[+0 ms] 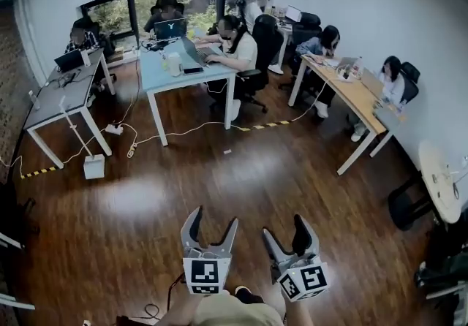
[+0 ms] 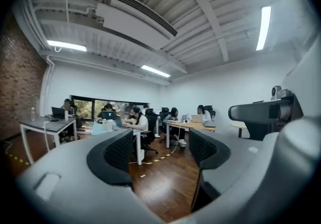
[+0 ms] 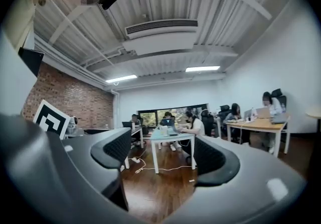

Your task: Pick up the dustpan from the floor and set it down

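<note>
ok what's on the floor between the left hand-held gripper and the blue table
Head view: bare wood floor, then a white cable near the table.

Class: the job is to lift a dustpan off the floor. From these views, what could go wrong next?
No dustpan shows in any view, so the search may wander. The white cable and power strip lie across the wooden floor: a likely trip or snag.

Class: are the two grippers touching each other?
Apart. The head view shows a strip of wooden floor between the left gripper and the right gripper.
</note>
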`<action>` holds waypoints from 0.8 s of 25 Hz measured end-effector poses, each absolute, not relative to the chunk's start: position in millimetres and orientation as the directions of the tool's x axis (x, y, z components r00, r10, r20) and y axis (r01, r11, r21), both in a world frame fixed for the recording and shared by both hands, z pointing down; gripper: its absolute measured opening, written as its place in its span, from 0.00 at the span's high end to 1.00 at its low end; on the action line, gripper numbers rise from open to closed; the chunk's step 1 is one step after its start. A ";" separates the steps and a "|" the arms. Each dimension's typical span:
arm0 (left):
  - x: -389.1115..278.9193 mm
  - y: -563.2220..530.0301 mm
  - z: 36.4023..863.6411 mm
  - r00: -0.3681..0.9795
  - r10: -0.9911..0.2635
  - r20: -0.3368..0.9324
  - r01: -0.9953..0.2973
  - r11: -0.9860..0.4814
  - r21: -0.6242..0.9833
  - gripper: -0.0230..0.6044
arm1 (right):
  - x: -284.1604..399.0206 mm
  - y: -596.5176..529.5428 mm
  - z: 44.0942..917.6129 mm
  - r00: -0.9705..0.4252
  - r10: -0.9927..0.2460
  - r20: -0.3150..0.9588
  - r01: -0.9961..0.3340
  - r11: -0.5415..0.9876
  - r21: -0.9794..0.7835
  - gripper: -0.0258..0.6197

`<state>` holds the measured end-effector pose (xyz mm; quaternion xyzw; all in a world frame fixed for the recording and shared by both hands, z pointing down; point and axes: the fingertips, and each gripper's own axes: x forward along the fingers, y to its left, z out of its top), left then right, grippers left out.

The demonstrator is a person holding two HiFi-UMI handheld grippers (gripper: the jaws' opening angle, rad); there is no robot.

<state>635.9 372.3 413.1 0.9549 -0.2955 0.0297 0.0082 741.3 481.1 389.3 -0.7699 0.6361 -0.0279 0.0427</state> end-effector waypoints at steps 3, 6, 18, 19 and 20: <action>613.6 355.0 416.0 0.749 -0.660 0.060 -0.661 -0.750 0.001 0.45 | 731.3 438.2 389.1 0.060 -0.998 -0.023 -0.996 -0.058 -0.073 0.37; 578.3 335.7 412.0 0.640 -0.766 0.057 -0.768 -0.641 0.006 0.45 | 710.5 396.2 385.0 -0.091 -0.995 -0.037 -0.994 0.093 -0.055 0.38; 384.0 351.2 417.5 0.029 -0.998 0.055 -1.000 -0.029 -0.002 0.45 | 543.6 311.7 404.3 -0.626 -0.778 -0.053 -0.779 0.627 -0.005 0.44; 360.8 359.4 416.3 -0.043 -0.998 0.045 -0.999 0.042 -0.011 0.45 | 521.5 309.3 406.4 -0.672 -0.739 -0.047 -0.740 0.673 0.004 0.44; 338.1 367.9 414.7 -0.109 -0.993 0.037 -0.994 0.108 -0.021 0.45 | 499.3 307.6 407.7 -0.713 -0.700 -0.044 -0.701 0.713 0.013 0.44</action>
